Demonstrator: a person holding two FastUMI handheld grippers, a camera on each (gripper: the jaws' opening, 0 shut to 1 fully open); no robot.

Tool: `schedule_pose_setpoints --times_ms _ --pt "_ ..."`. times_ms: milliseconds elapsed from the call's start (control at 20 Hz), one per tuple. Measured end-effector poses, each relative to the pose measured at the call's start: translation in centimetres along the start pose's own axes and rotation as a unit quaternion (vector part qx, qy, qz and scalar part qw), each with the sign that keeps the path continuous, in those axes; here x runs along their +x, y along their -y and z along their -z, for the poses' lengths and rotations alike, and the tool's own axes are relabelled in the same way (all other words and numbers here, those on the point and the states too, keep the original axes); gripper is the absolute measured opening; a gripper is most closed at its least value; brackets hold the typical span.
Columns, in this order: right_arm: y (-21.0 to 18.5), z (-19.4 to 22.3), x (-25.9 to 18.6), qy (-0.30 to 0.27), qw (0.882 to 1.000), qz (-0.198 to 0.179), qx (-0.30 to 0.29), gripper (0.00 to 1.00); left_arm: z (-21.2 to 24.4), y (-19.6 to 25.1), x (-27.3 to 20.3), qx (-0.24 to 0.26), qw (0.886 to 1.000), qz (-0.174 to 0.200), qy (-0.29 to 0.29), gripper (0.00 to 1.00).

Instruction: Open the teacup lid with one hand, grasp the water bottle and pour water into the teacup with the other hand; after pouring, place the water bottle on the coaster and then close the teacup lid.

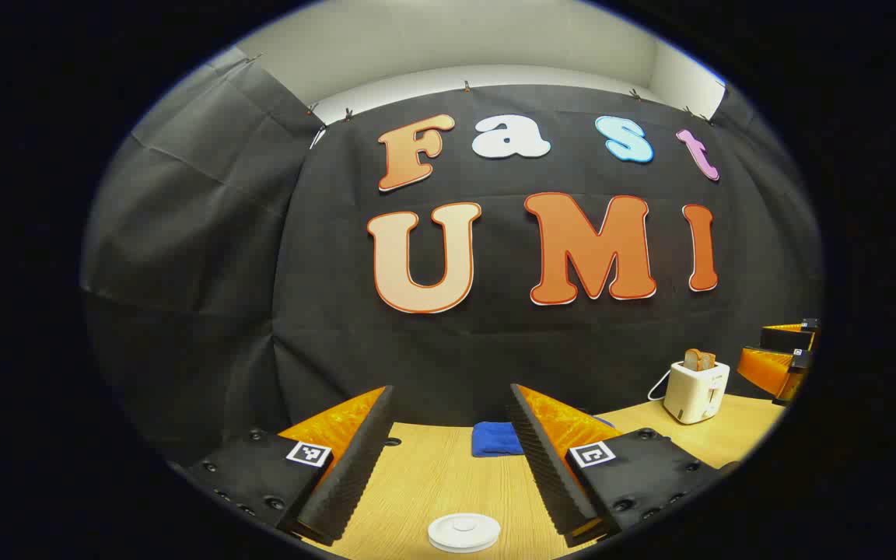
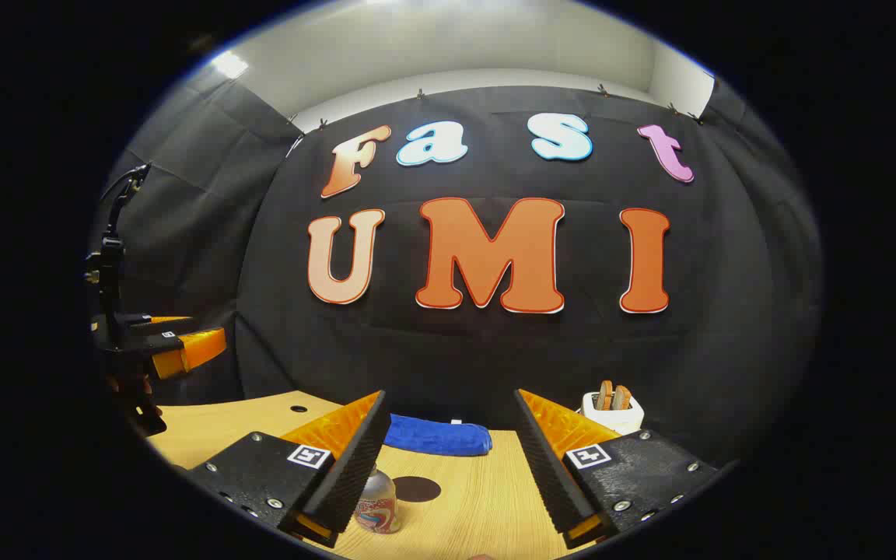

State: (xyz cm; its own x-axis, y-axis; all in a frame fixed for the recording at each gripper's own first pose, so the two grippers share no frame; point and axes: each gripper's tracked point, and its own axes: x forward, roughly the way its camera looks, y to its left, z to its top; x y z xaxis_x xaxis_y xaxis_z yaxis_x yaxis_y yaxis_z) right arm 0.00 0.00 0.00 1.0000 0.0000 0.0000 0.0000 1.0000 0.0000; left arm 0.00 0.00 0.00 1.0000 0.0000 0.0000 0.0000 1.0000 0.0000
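The wooden worktop (image 1: 432, 482) fills the lower part of both views. A white toaster (image 1: 695, 391) stands at the right of the left gripper view, and a blue cloth (image 2: 436, 435) lies at the lower centre.

The left hand-held gripper (image 1: 452, 459) is released, its jaws wide apart above the white teacup lid (image 1: 463, 533) at the bottom centre. The right hand-held gripper (image 2: 448, 467) is also released; the small water bottle (image 2: 376, 504) stands just beside its left finger, near the dark round coaster (image 2: 415, 488).

I judge no step has begun. Next, the left must descend and clench the lid.
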Motion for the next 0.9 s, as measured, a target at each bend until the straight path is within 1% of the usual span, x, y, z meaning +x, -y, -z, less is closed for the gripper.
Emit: schedule_pose_setpoints --times_ms 200,250,300,450,600,650,800,900 --pt "-0.2 0.1 0.0 -0.003 1.0 -0.004 0.003 0.94 0.2 0.3 -0.3 -0.005 1.0 0.006 -0.002 0.97" --pt "-0.2 0.1 -0.1 -0.003 1.0 -0.004 0.003 0.94 0.2 0.2 -0.2 -0.005 1.0 0.005 -0.002 0.95" --pt "-0.2 0.0 -0.1 -0.001 1.0 -0.003 0.003 0.94 0.0 0.1 -0.2 -0.005 1.0 0.002 0.0 0.97" --pt "-0.3 -0.3 -0.1 0.001 1.0 -0.002 0.006 0.94 0.2 -0.5 -0.3 -0.001 1.0 -0.011 -0.003 0.97" --pt "-0.4 -0.5 -0.1 0.001 1.0 -0.003 0.009 0.94 0.0 -0.7 -0.3 -0.008 1.0 -0.013 -0.002 0.94" --pt "-0.6 -0.5 0.0 0.001 1.0 -0.005 0.011 0.94 0.0 -0.8 -0.3 -0.008 1.0 -0.014 -0.001 0.95" --pt "-1.0 -1.0 0.1 0.002 1.0 -0.009 0.019 0.94 -0.3 -0.7 -0.4 -0.009 1.0 -0.012 0.003 0.95" --pt "-1.5 -1.2 0.0 0.006 1.0 -0.015 0.018 0.94 -0.3 -0.7 -0.5 -0.01 1.0 -0.008 0.001 0.97"
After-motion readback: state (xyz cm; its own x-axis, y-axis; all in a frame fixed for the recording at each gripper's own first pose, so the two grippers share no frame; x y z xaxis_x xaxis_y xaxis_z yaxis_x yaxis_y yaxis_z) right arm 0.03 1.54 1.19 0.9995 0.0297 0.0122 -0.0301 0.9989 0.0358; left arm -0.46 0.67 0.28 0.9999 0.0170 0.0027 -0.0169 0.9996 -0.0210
